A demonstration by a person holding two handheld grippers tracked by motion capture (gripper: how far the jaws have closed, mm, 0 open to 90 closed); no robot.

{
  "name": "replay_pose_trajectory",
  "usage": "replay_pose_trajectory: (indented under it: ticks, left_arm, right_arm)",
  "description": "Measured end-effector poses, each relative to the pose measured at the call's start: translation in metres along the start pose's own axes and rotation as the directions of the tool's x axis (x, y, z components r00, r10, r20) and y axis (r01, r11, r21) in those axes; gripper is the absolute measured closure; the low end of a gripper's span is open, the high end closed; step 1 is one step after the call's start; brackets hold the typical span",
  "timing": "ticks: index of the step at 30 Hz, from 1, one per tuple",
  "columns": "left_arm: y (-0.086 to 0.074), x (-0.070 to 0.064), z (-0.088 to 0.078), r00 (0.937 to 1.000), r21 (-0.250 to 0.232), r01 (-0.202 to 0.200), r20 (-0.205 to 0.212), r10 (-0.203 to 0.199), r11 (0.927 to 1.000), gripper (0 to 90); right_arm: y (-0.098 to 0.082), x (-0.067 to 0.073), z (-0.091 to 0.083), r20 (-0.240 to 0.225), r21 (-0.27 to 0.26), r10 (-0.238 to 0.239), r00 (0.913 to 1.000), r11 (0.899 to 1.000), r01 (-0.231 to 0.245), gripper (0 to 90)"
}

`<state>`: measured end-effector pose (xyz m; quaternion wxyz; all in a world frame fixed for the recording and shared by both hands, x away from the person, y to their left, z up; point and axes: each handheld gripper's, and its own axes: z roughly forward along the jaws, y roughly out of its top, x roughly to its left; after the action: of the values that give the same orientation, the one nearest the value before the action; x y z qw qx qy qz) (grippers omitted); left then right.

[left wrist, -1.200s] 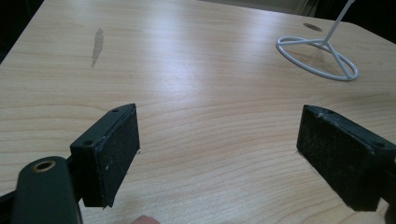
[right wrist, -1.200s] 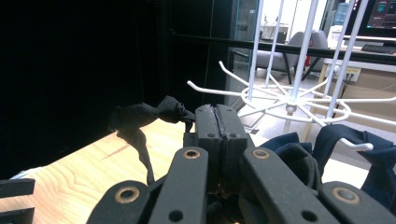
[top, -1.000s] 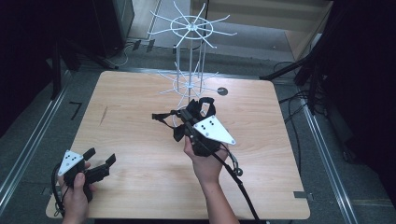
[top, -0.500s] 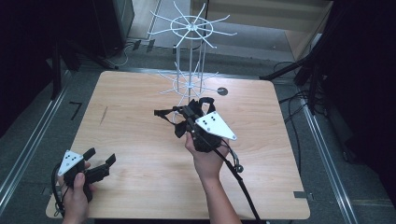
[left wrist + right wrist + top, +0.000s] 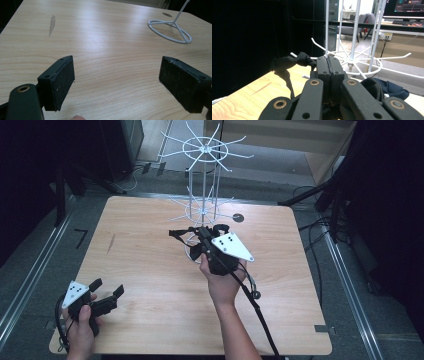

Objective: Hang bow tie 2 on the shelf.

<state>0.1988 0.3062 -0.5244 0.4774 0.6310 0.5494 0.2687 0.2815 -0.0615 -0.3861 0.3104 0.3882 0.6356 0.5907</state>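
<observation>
While the rack waits, the parts stand thus:
Right gripper (image 5: 197, 239): clenched on black strap (image 5: 181, 233), just beside white wire rack (image 5: 202, 210), which lies beyond it.
Left gripper (image 5: 106, 291): released, near-left, well apart.

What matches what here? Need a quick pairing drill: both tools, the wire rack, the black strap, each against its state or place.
Things:
1. left tool
2. right tool
3. white wire rack
4. black strap

States or places:
A. stands at the far middle of the table
B. jaws wide apart, nothing between them
C. dangles from shut jaws beside the rack
D. jaws pressed together, gripping dark fabric

Pairs: 1-B, 2-D, 3-A, 4-C
</observation>
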Motion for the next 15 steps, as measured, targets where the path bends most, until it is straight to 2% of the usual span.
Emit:
replay_pose_trajectory:
  ticks: [9, 15]
  left_arm:
    - [0.000, 0.000, 0.000, 1.0000, 0.002, -0.003, 0.002, 0.003, 1.0000, 14.0]
    - [0.000, 0.000, 0.000, 1.0000, 0.003, -0.004, 0.002, 0.004, 1.0000, 14.0]
  right_arm:
    - [-0.003, -0.002, 0.012, 0.040, 0.015, 0.004, 0.9992, 1.000, -0.004, 90.0]
    - [-0.004, -0.004, 0.017, 0.064, 0.016, 0.026, 0.9976, 1.000, -0.027, 90.0]
